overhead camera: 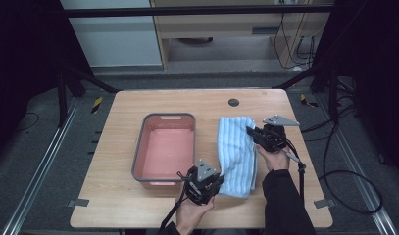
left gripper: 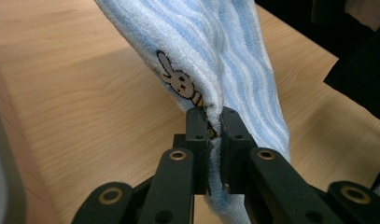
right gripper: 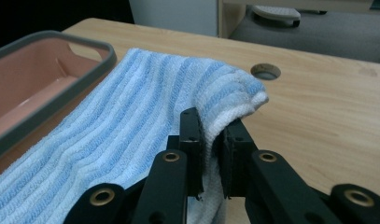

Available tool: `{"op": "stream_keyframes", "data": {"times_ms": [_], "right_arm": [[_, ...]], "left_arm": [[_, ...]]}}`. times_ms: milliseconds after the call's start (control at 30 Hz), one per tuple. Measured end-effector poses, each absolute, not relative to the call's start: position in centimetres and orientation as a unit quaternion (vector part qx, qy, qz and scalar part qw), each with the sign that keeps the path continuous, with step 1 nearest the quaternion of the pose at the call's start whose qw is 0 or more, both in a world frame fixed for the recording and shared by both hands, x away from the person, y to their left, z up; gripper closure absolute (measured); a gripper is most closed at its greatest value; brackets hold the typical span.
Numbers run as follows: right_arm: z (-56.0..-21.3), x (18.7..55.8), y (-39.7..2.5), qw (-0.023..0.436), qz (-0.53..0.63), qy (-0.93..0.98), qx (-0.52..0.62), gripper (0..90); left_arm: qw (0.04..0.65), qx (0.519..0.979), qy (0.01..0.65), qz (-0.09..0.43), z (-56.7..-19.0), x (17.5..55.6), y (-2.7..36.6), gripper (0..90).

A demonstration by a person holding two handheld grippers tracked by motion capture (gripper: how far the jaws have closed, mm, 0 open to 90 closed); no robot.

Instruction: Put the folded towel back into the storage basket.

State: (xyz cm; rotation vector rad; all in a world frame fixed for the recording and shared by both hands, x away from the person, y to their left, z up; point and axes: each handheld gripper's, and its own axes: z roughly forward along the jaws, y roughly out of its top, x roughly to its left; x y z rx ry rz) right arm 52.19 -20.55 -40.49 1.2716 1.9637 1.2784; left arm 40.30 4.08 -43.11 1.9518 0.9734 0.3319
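— What lies on the light wooden counter point(overhead camera: 138, 205)?

— One blue-and-white striped terry towel point(overhead camera: 236, 152), folded lengthwise toward the right edge, and one pink plastic basin with a grey rim point(overhead camera: 163, 116) just left of it.

— And the two hand-held grippers?

— The left hand-held gripper point(left gripper: 212, 122) pinches the towel's near corner, beside one printed rabbit point(left gripper: 177, 80). The right hand-held gripper point(right gripper: 211, 127) is clamped on the far corner, near one round hole point(right gripper: 265, 71) in the counter.
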Motion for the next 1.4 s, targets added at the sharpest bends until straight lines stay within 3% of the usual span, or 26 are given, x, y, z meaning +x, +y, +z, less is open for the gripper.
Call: {"op": "stream_keyframes", "data": {"times_ms": [567,900,1400], "right_arm": [[-34.8,52.0,-17.8,0.262,0.491,0.705,0.439,81.4],[-33.3,52.3,-16.1,0.267,0.498,0.706,0.427,81.4],[-31.2,53.9,-10.9,0.259,0.514,0.715,0.397,81.4]], "left_arm": [[0.472,0.775,0.392,0.153,-38.6,40.7,7.5,83.5],[0.473,0.773,0.388,0.17,-37.3,40.9,9.0,83.5],[0.475,0.754,0.407,0.2,-35.3,41.2,14.3,83.5]]}}
